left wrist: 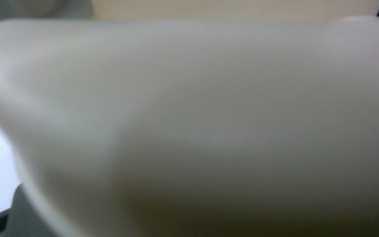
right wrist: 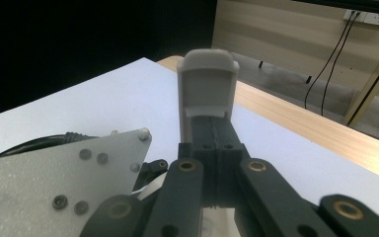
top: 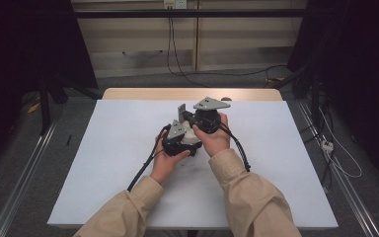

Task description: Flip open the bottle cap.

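right gripper (right wrist: 212, 133) jaws clamp white part (right wrist: 207, 81) | left gripper (top: 177, 138) jaws: cannot tell, blurred

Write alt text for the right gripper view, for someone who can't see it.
The right gripper's two black jaws are shut on a small upright white plastic piece above a white table. At lower left is the left gripper, showing its grey plate with screws. Beyond are the table's wooden edge, a dark area and a pale wall with cables.
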Demonstrator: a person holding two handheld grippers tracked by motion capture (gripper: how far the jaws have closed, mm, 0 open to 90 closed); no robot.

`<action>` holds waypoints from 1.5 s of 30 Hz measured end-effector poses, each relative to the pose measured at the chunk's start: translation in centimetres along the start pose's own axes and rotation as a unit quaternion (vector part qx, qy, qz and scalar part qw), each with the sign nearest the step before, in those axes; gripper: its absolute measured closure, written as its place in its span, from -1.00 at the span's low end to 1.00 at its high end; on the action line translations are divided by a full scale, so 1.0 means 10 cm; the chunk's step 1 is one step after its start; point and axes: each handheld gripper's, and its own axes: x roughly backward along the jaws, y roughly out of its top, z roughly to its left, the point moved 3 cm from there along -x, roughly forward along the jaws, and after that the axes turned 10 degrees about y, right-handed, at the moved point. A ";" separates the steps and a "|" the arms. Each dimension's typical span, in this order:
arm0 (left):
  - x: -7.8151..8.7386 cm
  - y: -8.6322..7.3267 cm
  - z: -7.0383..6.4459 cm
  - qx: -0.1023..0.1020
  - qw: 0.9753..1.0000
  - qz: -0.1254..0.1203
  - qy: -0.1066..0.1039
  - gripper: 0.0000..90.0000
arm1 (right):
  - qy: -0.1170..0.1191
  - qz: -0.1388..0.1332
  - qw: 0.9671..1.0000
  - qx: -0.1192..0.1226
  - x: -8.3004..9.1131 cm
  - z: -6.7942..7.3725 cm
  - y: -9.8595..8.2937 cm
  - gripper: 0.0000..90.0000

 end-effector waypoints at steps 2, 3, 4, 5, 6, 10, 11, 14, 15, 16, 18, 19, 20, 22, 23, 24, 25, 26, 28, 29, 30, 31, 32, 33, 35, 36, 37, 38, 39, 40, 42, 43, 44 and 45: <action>0.00 0.00 0.00 0.000 1.000 -0.001 0.001 -0.59 | 0.000 0.000 1.000 0.000 -0.01 0.00 0.01 1.00; 0.00 0.00 0.01 0.000 1.000 0.000 0.001 -0.59 | 0.000 -0.001 1.000 0.000 -0.02 0.00 0.01 1.00; 0.00 0.00 0.01 0.001 1.000 0.000 0.001 -0.59 | 0.000 -0.001 1.000 0.000 -0.02 0.00 0.01 1.00; 0.00 0.00 0.01 0.000 1.000 0.000 0.001 -0.59 | 0.000 -0.001 1.000 0.000 -0.03 0.00 0.01 1.00; 0.00 0.00 0.01 0.001 1.000 0.000 0.001 -0.59 | -0.001 -0.001 1.000 0.000 -0.03 0.00 0.01 1.00; 0.00 0.00 0.00 0.000 1.000 -0.001 0.002 -0.59 | -0.001 0.000 1.000 0.001 -0.04 0.00 0.02 1.00; 0.00 0.00 0.00 0.000 1.000 -0.001 0.002 -0.59 | -0.002 0.000 1.000 0.001 -0.05 0.00 0.02 1.00; 0.00 0.00 0.00 0.000 1.000 0.000 0.002 -0.59 | -0.001 0.002 1.000 0.002 -0.06 0.00 0.03 1.00; 0.00 0.00 0.00 0.000 1.000 -0.001 0.002 -0.59 | -0.001 0.003 1.000 0.002 -0.06 0.00 0.03 1.00; 0.00 0.00 0.00 0.000 1.000 0.000 0.002 -0.59 | -0.002 0.003 1.000 0.003 -0.06 0.00 0.03 1.00; 0.00 0.00 0.00 0.000 1.000 0.001 0.002 -0.59 | -0.002 0.003 1.000 0.004 -0.06 0.00 0.03 1.00; 0.00 0.00 0.00 0.000 1.000 0.001 0.002 -0.59 | -0.003 0.004 1.000 0.004 -0.07 0.00 0.03 1.00; 0.00 0.00 0.00 -0.001 1.000 0.000 0.001 -0.59 | -0.003 0.004 1.000 0.003 -0.07 0.00 0.04 1.00; 0.00 0.00 0.00 -0.001 1.000 0.000 0.001 -0.59 | -0.002 0.004 1.000 0.003 -0.07 0.00 0.04 1.00; 0.00 0.00 0.00 -0.001 1.000 0.000 0.001 -0.59 | -0.001 0.004 1.000 0.002 -0.07 0.00 0.04 1.00; 0.00 0.00 0.00 -0.001 1.000 0.000 0.001 -0.59 | -0.001 0.003 1.000 0.001 -0.08 0.00 0.04 1.00; 0.00 0.00 0.00 -0.001 1.000 0.000 0.001 -0.59 | -0.001 0.002 1.000 0.000 -0.08 -0.01 0.04 1.00; 0.00 0.00 0.00 0.000 1.000 0.001 0.000 -0.59 | -0.001 0.003 1.000 0.001 -0.08 -0.01 0.04 1.00; 0.00 0.00 0.00 0.000 1.000 0.002 0.000 -0.59 | 0.000 0.003 1.000 0.002 -0.09 -0.01 0.04 1.00; 0.00 0.00 0.00 0.001 1.000 0.000 0.007 -0.59 | 0.000 0.003 1.000 0.001 -0.09 -0.01 0.04 1.00; 0.00 0.00 0.00 0.000 1.000 0.000 0.008 -0.59 | 0.000 0.002 1.000 0.000 -0.10 -0.01 0.04 1.00; 0.00 0.00 0.00 0.001 1.000 0.001 0.008 -0.59 | 0.001 0.001 1.000 0.000 -0.10 -0.01 0.04 1.00; 0.00 0.00 0.00 0.001 1.000 0.000 0.008 -0.59 | 0.001 0.001 1.000 0.000 -0.10 -0.02 0.04 1.00; 0.00 0.00 0.00 0.001 1.000 0.000 0.007 -0.59 | 0.001 0.001 1.000 0.000 -0.10 -0.02 0.04 1.00; 0.00 0.00 0.00 0.001 1.000 0.001 0.008 -0.59 | 0.000 0.002 1.000 0.000 -0.11 -0.02 0.04 1.00; 0.00 0.00 0.00 0.001 1.000 0.000 0.008 -0.59 | 0.000 0.002 1.000 0.001 -0.11 -0.02 0.05 1.00; 0.00 0.00 0.00 0.001 1.000 0.000 0.008 -0.59 | 0.000 0.003 1.000 0.000 -0.11 -0.02 0.05 1.00; 0.00 0.00 0.00 0.001 1.000 0.000 0.008 -0.59 | 0.000 0.003 1.000 0.001 -0.12 -0.02 0.05 1.00; 0.00 0.00 0.00 0.001 1.000 0.000 0.008 -0.59 | -0.001 0.003 1.000 0.001 -0.12 -0.03 0.05 1.00; 0.00 0.00 0.00 0.001 1.000 0.000 0.008 -0.59 | -0.001 0.004 1.000 0.002 -0.12 -0.03 0.05 1.00; 0.00 0.00 -0.01 0.009 1.000 0.001 0.009 -0.59 | -0.001 0.004 1.000 0.001 -0.13 -0.03 0.05 1.00; 0.00 0.00 -0.01 0.010 1.000 0.001 0.009 -0.59 | 0.000 0.004 1.000 0.000 -0.14 -0.03 0.05 1.00; 0.00 0.00 -0.01 0.009 1.000 0.001 0.009 -0.59 | 0.000 0.004 1.000 0.000 -0.14 -0.03 0.05 1.00; 0.00 0.00 -0.01 0.010 1.000 0.001 0.008 -0.59 | 0.000 0.004 1.000 -0.001 -0.14 -0.03 0.06 1.00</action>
